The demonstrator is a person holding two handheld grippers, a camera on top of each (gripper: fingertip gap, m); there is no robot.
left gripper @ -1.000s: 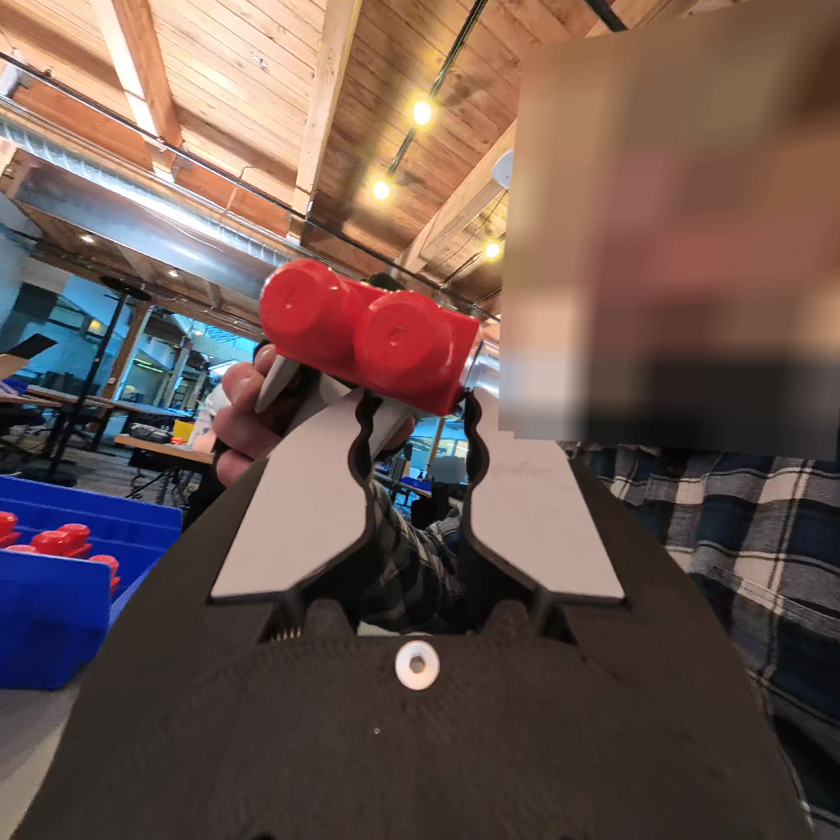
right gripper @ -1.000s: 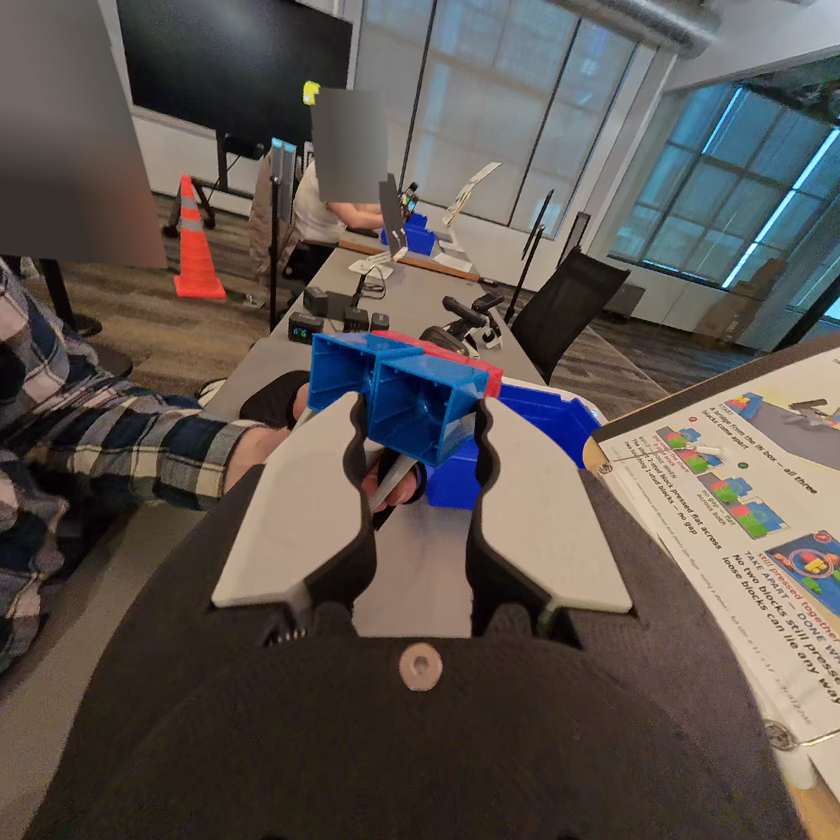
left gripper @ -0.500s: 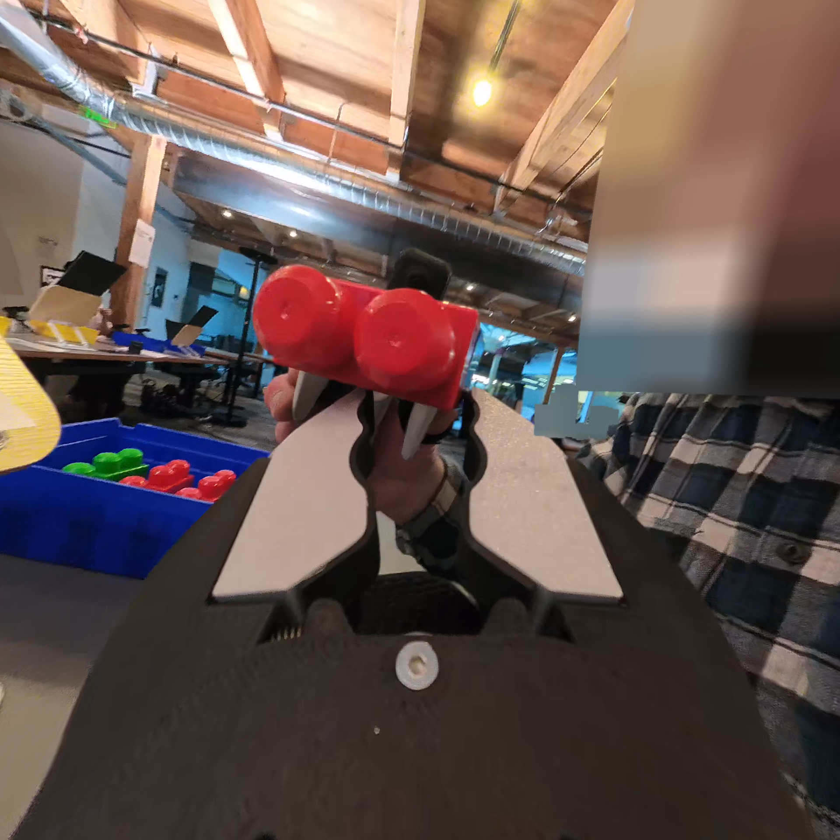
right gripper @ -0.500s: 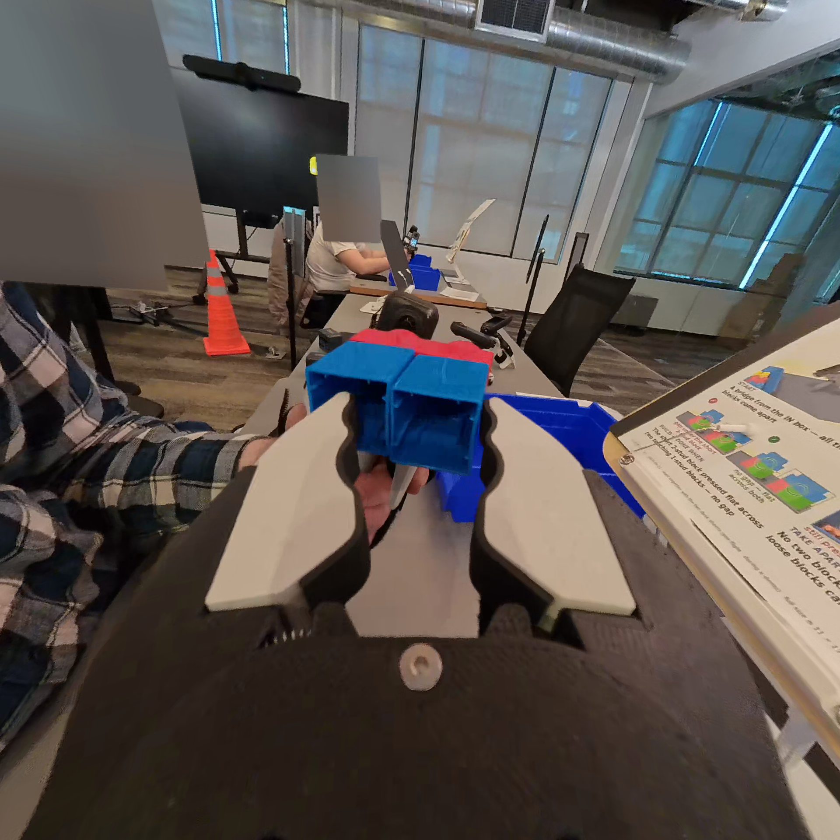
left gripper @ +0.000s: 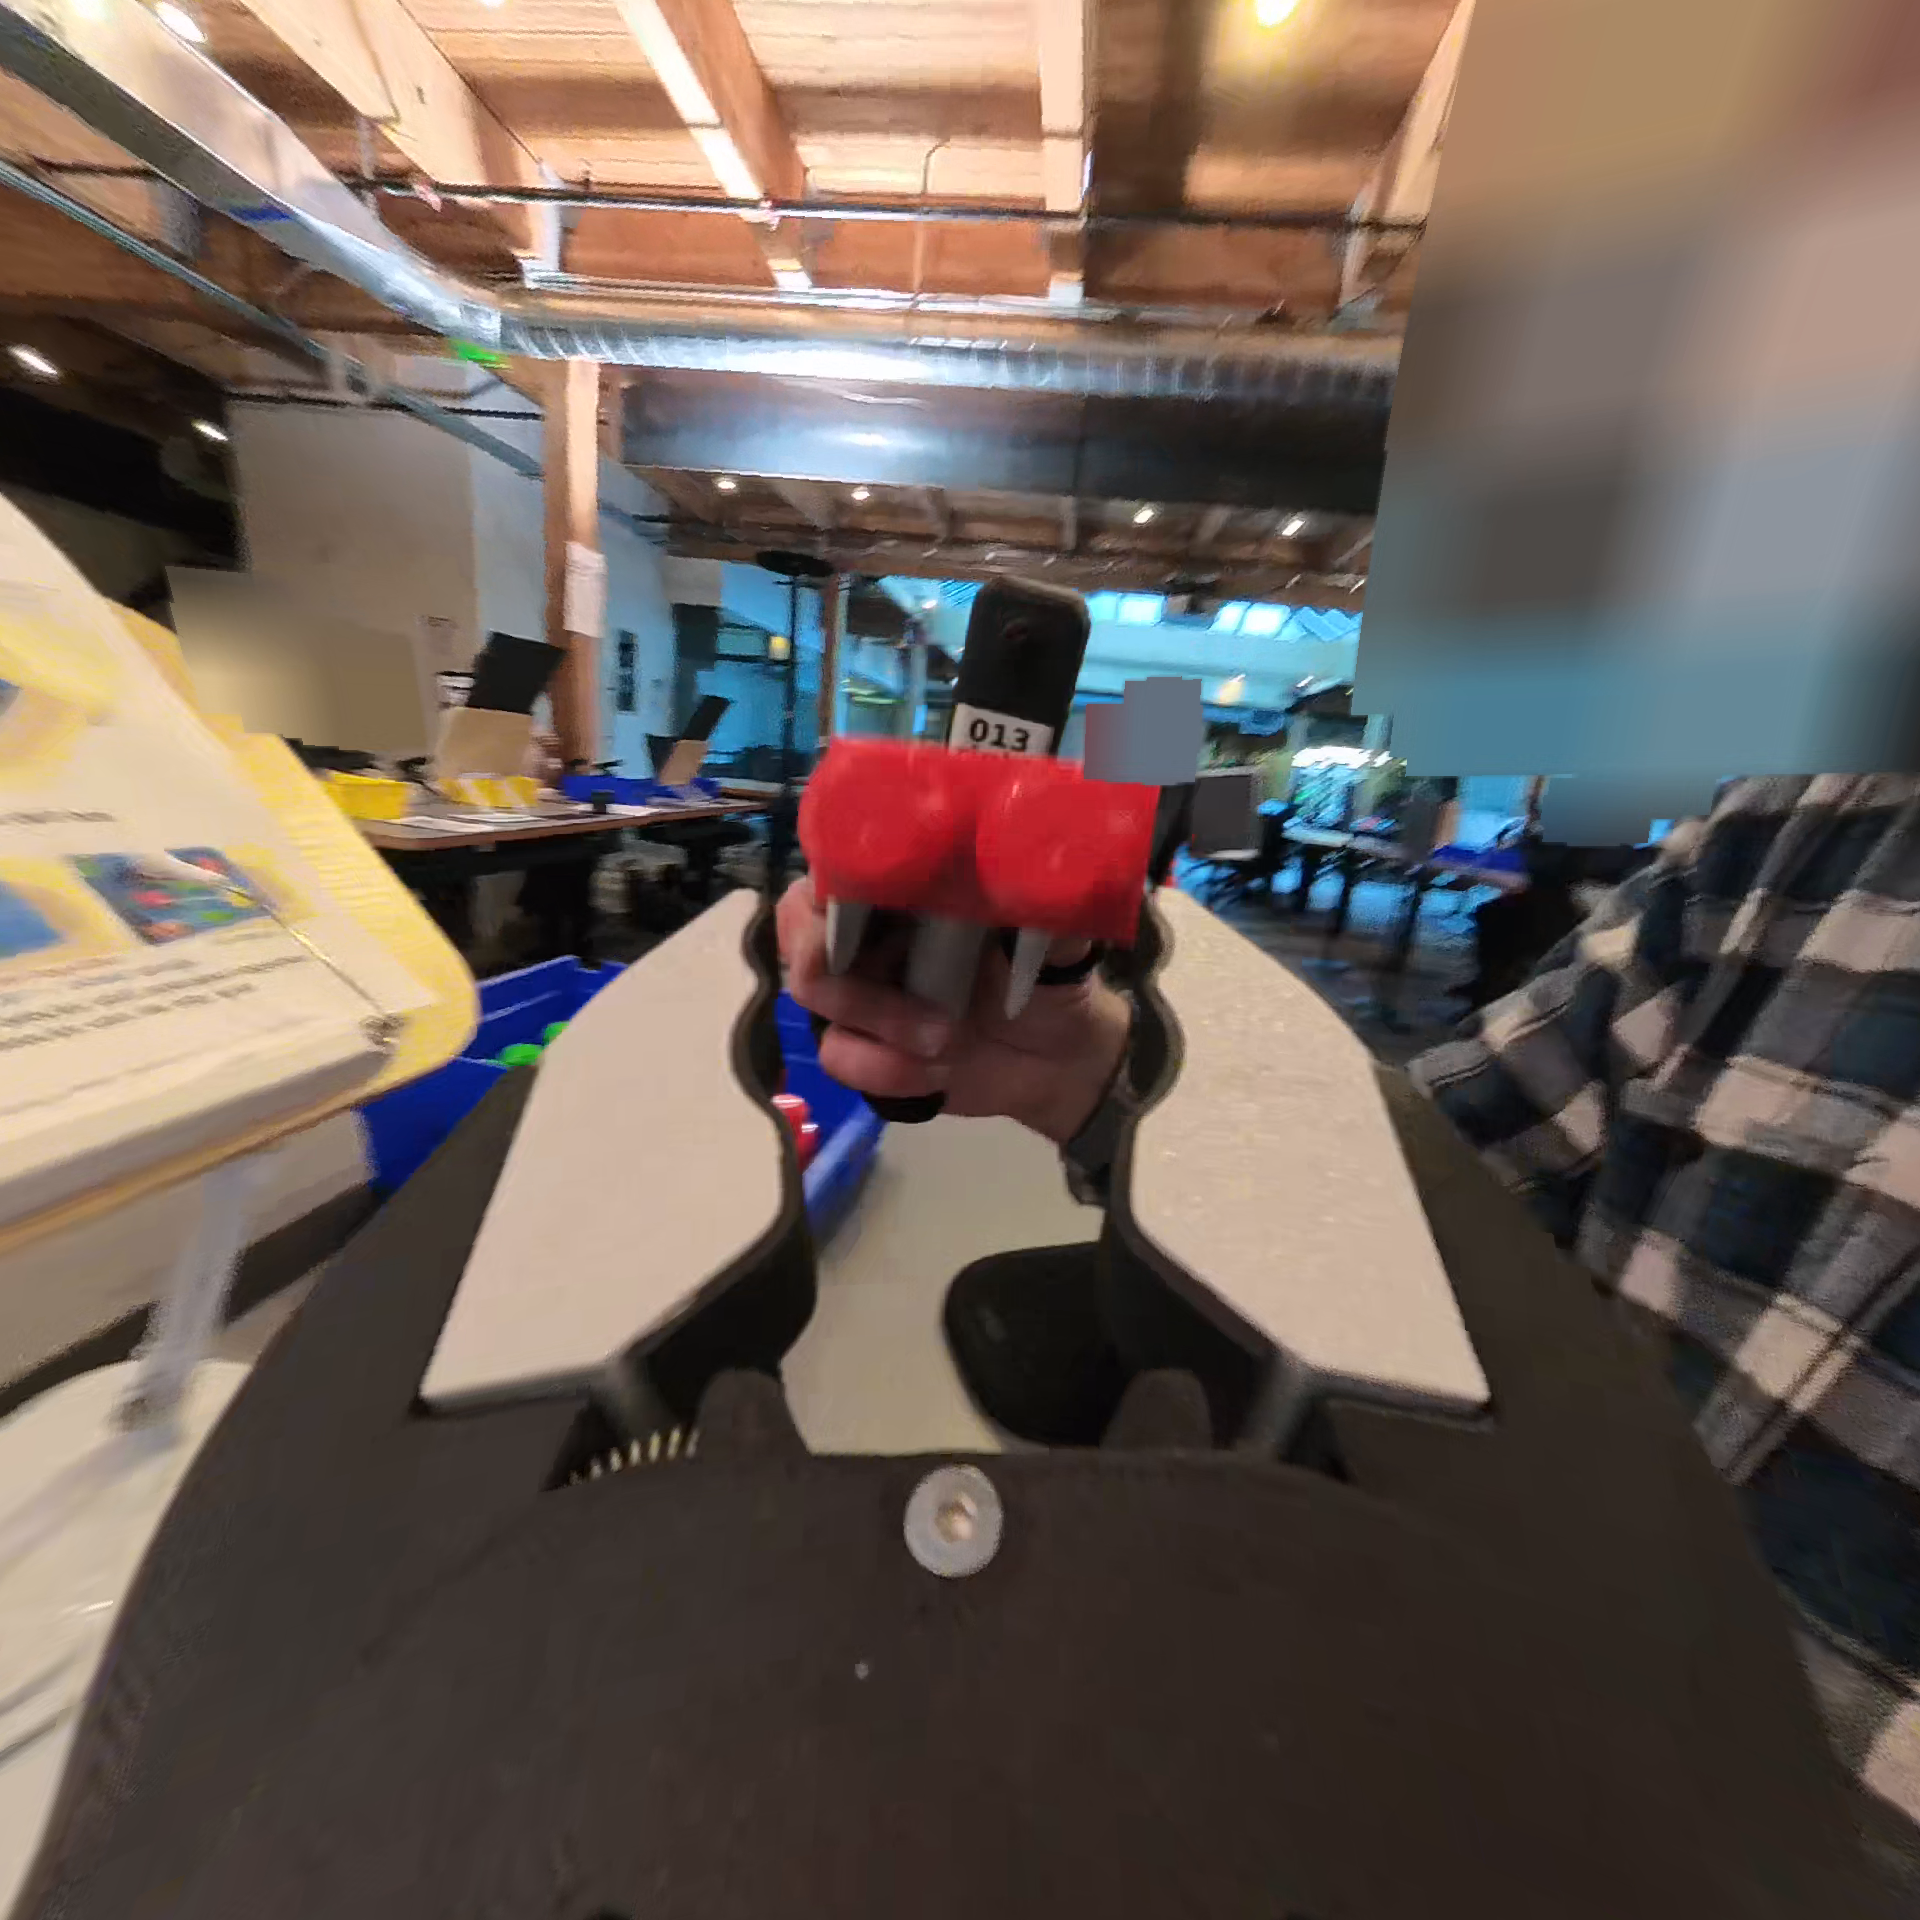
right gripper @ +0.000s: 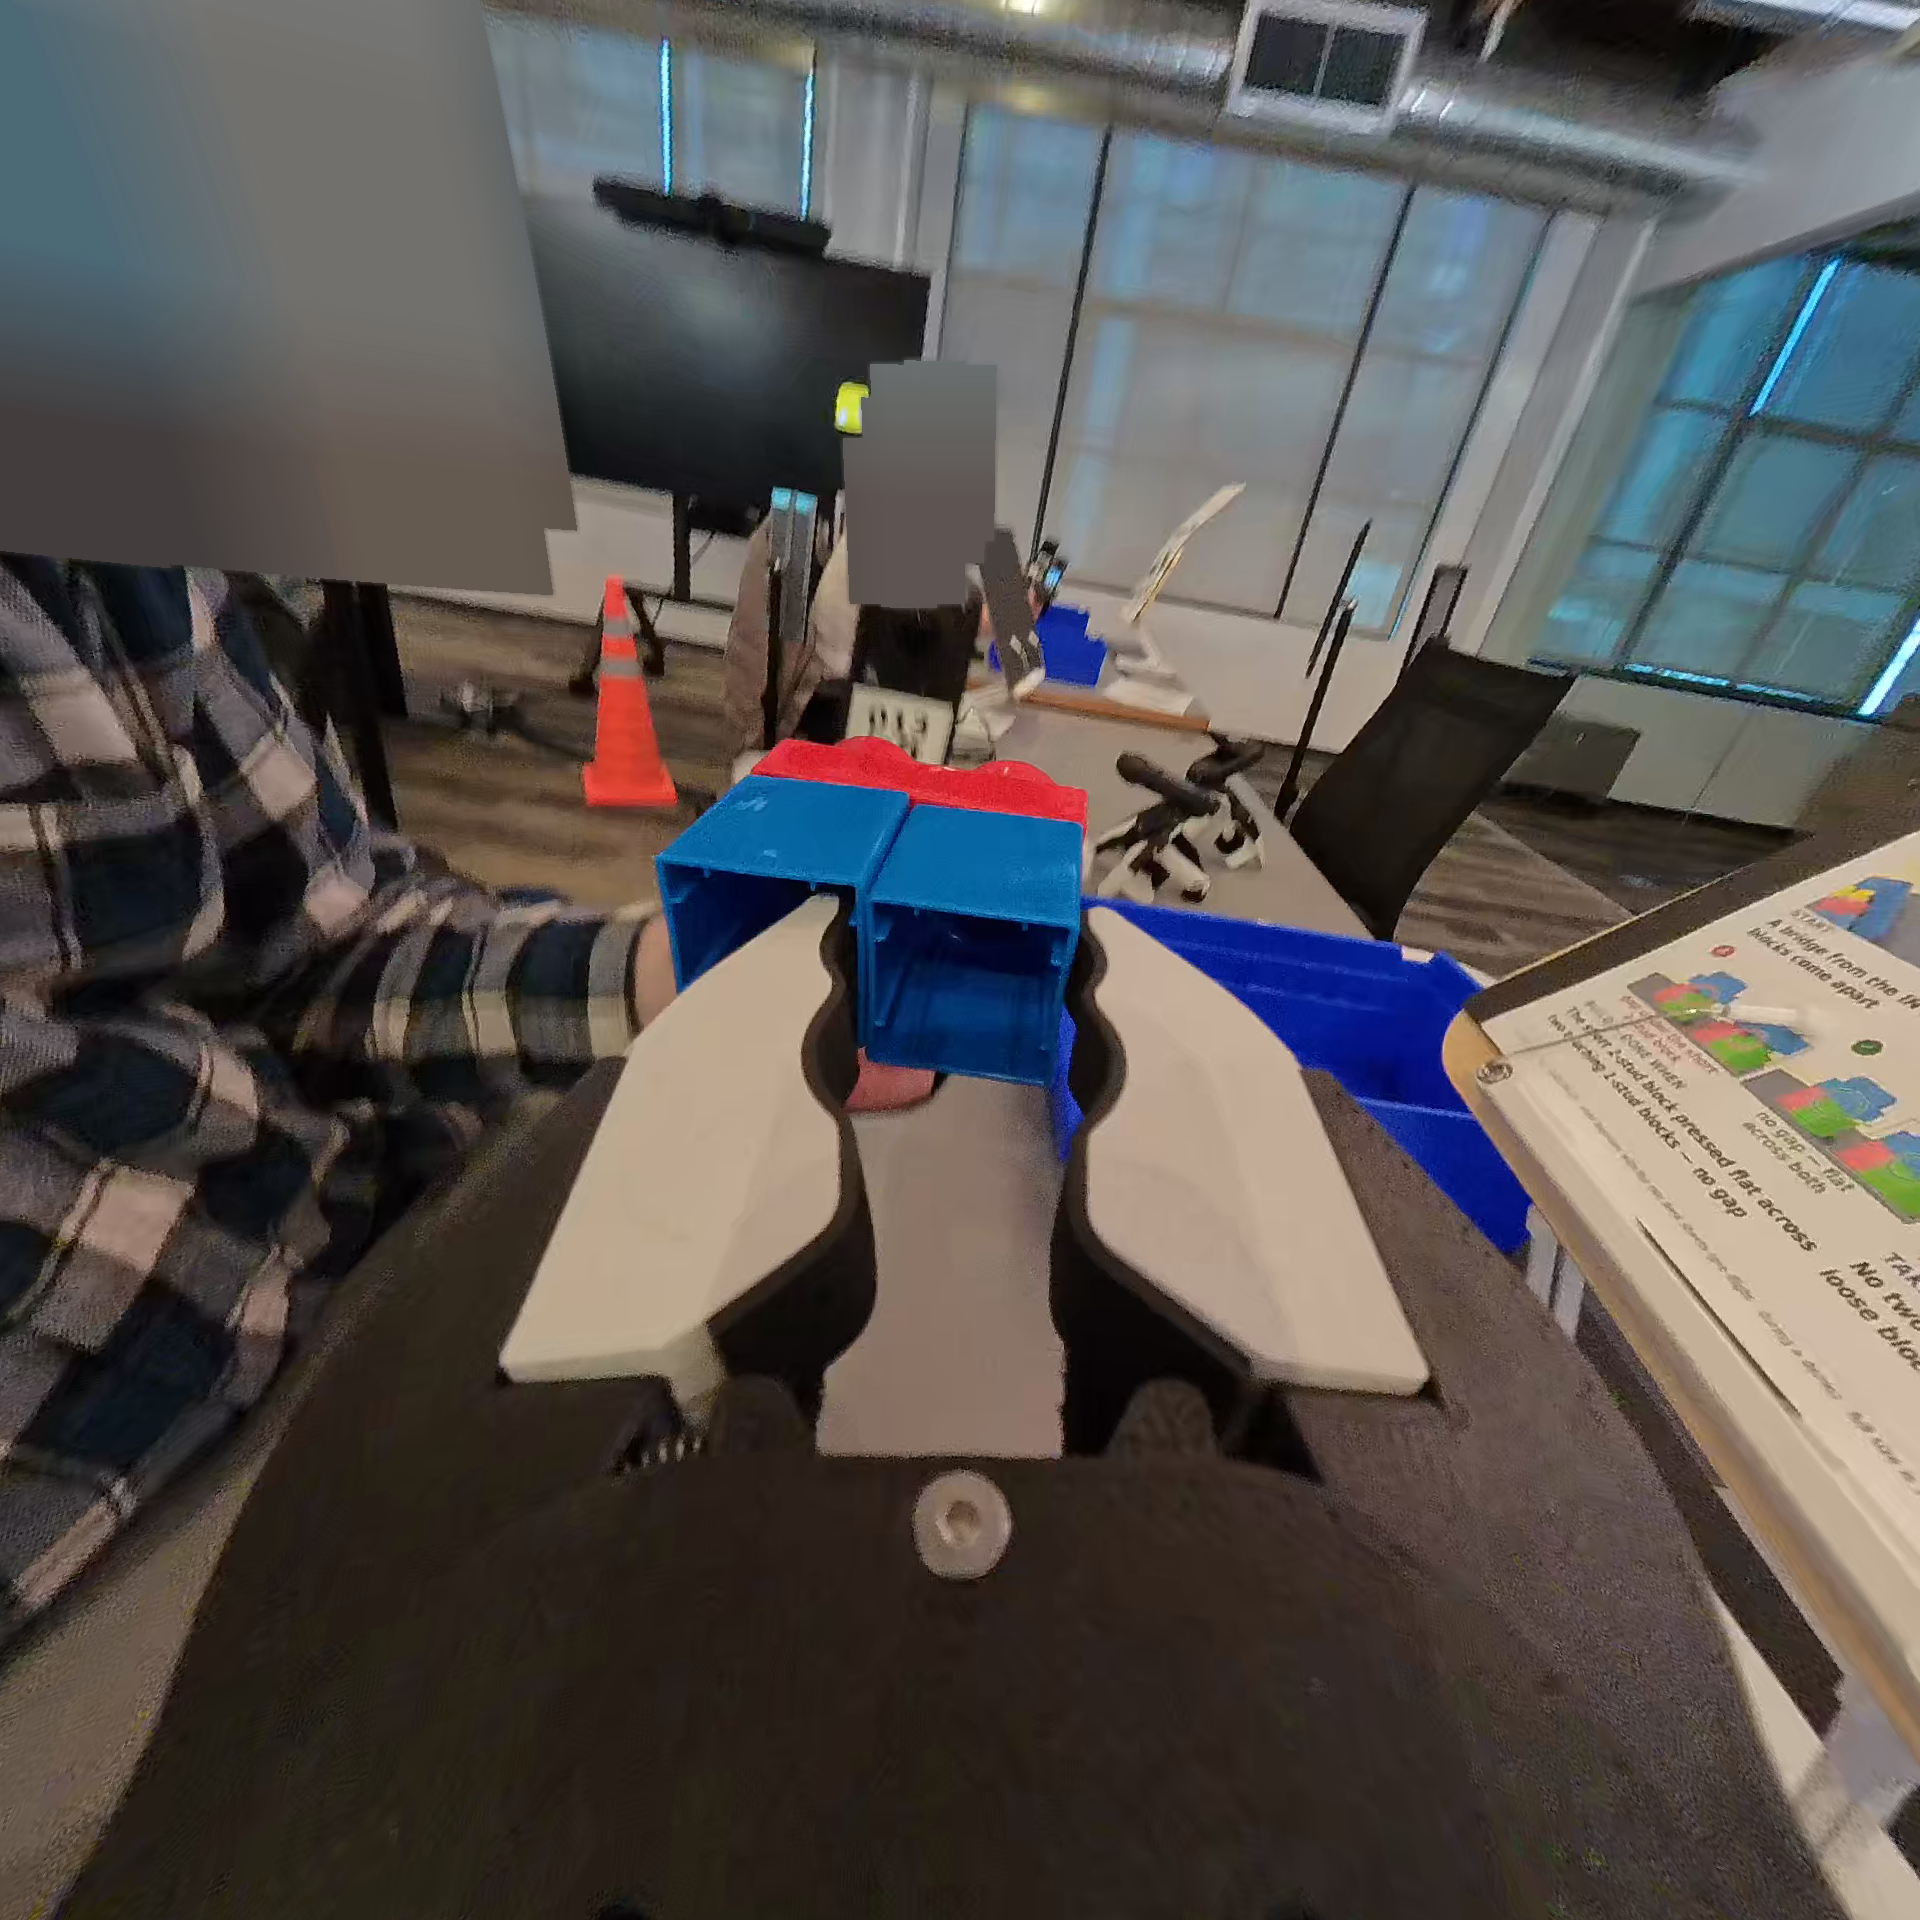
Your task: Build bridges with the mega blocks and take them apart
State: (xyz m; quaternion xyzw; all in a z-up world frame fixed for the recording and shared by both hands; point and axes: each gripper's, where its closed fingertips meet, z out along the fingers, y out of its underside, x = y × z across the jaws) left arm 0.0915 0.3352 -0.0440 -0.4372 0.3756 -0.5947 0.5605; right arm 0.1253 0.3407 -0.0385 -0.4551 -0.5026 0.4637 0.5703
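A bridge of two blue blocks and one red block hangs in the air between my grippers. In the right wrist view my right gripper (right gripper: 961, 925) is shut on the right blue block (right gripper: 971, 873). One finger (right gripper: 810, 935) reaches into the hollow of the left blue block (right gripper: 769, 842). The red block (right gripper: 935, 774) sits on the far side. In the left wrist view the red block (left gripper: 977, 852) shows its two studs. My left gripper (left gripper: 954, 914) is open, its tips standing apart on either side of the block. The right gripper's grey fingers (left gripper: 940, 971) show under it.
A blue bin (right gripper: 1299, 987) stands on the grey table behind the bridge; it also shows in the left wrist view (left gripper: 520, 997) with loose blocks. An instruction board (right gripper: 1714, 1091) stands at the right. A person's plaid sleeve (right gripper: 208, 935) is at the left. The grippers' ends are close to 5 cm from one another.
My left gripper was shut on the red block and has opened, letting it go. My right gripper's fingers closed onto the right blue block. Both views tilted downward.
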